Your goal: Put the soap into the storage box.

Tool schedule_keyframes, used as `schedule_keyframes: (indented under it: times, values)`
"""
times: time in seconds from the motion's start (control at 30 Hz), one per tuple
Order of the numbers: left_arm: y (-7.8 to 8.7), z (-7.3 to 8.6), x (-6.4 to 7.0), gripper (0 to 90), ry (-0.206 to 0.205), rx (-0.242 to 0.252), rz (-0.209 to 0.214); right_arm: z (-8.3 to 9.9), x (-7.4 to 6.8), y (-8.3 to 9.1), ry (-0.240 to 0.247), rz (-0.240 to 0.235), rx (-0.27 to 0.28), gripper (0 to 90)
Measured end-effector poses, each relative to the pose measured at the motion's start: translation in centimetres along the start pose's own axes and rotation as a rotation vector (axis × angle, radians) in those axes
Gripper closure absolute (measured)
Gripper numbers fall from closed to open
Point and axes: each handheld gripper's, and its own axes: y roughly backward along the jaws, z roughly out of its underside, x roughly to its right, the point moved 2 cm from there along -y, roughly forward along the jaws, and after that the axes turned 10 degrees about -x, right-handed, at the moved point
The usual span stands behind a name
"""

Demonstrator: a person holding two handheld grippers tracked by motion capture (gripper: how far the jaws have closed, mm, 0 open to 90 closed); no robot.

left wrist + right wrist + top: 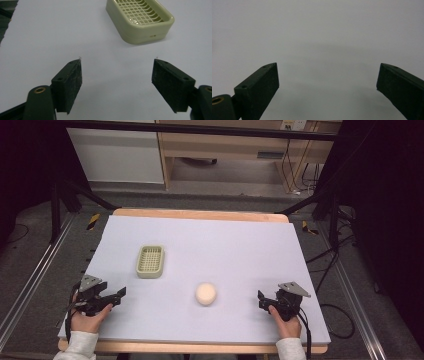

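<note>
A pale green soap dish (150,261) with a slotted grid floor lies on the white table sheet (225,240), left of centre. A round cream soap bar (205,293) rests on the sheet to the right of the dish and nearer the front edge. My left gripper (118,295) sits at the front left, held in a hand, jaws wide apart and empty. The left gripper view has the soap dish (140,20) ahead of the left gripper (117,75). At the front right, my right gripper (261,299) is open and empty; the right gripper (328,82) faces bare sheet.
The sheet covers a wooden table (200,214) whose edge shows at the back. Dark frame legs and cables (325,265) stand beside the table on the grey floor. A wooden cabinet (225,150) is behind.
</note>
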Motion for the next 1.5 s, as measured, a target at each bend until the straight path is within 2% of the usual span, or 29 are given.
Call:
schedule_keyframes:
  times: [0.33, 0.37, 0.5, 1.2, 1.5]
  values:
    - [0.1, -0.2, 2.1, 27.4, -0.07, 0.001, 0.022, 0.0, -0.1, -0.1, 0.011, 0.006, -0.005, 4.7]
    - [0.0, -0.3, 2.3, 27.4, -0.066, 0.006, 0.027, 0.0, -0.2, -0.1, 0.011, 0.006, -0.007, 4.7]
    - [0.0, -0.3, 2.9, 27.3, -0.091, -0.004, 0.033, 0.0, -0.1, -0.1, 0.014, 0.006, -0.014, 4.7]
    - [-0.3, -0.6, 4.8, 27.0, -0.133, -0.002, 0.069, 0.0, -0.2, -0.2, 0.016, 0.007, -0.022, 4.7]
    - [-0.5, -0.8, 6.1, 26.9, -0.16, -0.001, 0.097, 0.0, -0.2, -0.2, 0.018, 0.006, -0.025, 4.7]
